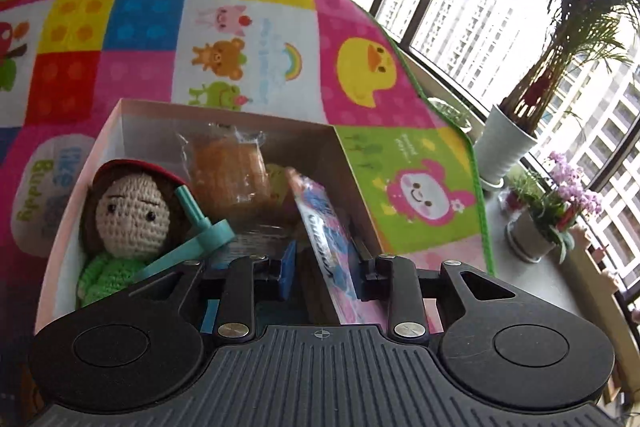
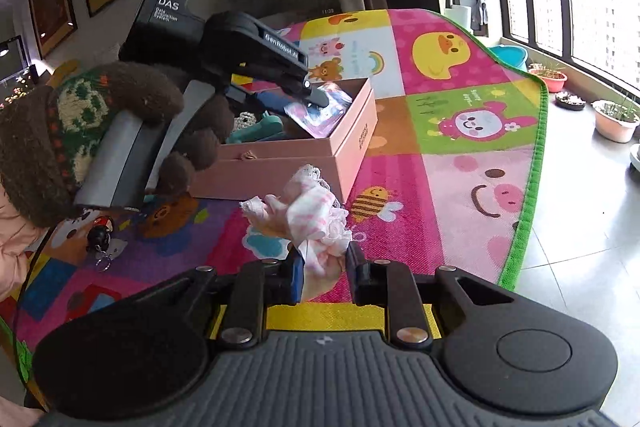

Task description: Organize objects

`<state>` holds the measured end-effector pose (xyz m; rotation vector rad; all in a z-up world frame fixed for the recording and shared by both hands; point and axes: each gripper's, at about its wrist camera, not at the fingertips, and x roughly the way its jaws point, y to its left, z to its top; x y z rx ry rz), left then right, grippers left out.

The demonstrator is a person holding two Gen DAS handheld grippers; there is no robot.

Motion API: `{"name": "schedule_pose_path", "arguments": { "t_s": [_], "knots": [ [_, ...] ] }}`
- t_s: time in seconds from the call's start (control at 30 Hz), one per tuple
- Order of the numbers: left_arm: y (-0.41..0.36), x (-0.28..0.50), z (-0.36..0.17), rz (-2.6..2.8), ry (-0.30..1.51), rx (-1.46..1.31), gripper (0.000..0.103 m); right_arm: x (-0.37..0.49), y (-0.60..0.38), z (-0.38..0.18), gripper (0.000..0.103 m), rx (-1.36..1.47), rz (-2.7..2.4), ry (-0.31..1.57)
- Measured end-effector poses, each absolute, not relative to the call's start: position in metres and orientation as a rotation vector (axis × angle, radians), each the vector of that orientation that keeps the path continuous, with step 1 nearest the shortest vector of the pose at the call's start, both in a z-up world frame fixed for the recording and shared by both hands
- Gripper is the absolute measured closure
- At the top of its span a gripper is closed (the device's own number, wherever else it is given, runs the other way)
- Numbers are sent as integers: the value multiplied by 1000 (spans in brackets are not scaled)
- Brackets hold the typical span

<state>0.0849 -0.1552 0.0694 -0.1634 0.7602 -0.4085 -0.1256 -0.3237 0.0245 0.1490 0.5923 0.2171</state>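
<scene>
An open pink box (image 1: 352,167) on the play mat holds a crochet doll (image 1: 128,215), a teal plastic piece (image 1: 208,231), a wrapped orange bun (image 1: 232,175) and a pink-and-blue packet (image 1: 324,243). My left gripper (image 1: 326,267) hangs over the box with the packet leaning between its fingers; a gap shows beside the blue pad (image 1: 289,267), so it is open. In the right wrist view the left gripper (image 2: 316,95) tips into the box (image 2: 352,147). My right gripper (image 2: 322,267) is shut on a pink-and-white lace-edged cloth (image 2: 308,215), above the mat in front of the box.
The colourful play mat (image 2: 460,155) ends in a green edge, with grey floor tiles to its right. A brown plush in a green sweater (image 2: 60,131) fills the left side. A small keychain figure (image 2: 100,235) lies on the mat. Potted plants (image 1: 508,143) line the window.
</scene>
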Motion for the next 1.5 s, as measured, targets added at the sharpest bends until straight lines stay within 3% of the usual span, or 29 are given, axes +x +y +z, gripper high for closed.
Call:
{"name": "schedule_pose_path", "arguments": {
  "t_s": [0.2, 0.4, 0.6, 0.8, 0.83, 0.97, 1.03, 1.1, 1.17, 1.23, 1.4, 1.5],
  "knots": [
    [-95, 23, 92, -422, 582, -198, 72, -122, -325, 31, 82, 157, 222, 584],
    [-32, -39, 65, -433, 580, -212, 72, -90, -309, 81, 82, 135, 297, 544],
    [11, -63, 39, -428, 546, -238, 72, 24, -266, 137, 82, 170, 361, 656],
    [63, -70, 31, -398, 495, -385, 72, 149, -199, 113, 82, 160, 296, 852],
    [71, -70, 31, -396, 487, -410, 72, 163, -191, 103, 79, 154, 275, 882],
    [100, -74, 29, -410, 465, -472, 72, 185, -183, 94, 39, 143, 196, 928],
    [112, -74, 28, -403, 468, -502, 72, 183, -185, 106, 37, 128, 175, 881],
    [122, -73, 28, -400, 462, -541, 72, 184, -185, 118, 39, 136, 175, 838],
    [127, -72, 28, -402, 454, -574, 72, 191, -179, 120, 65, 134, 193, 845],
    [130, -70, 29, -406, 453, -581, 72, 205, -174, 106, 76, 180, 189, 920],
    [146, -77, 30, -318, 465, -571, 72, 236, -159, 52, 78, 201, 128, 1055],
    [165, -79, 29, -237, 471, -589, 72, 226, -149, 55, 78, 101, 95, 1005]
  ]
}}
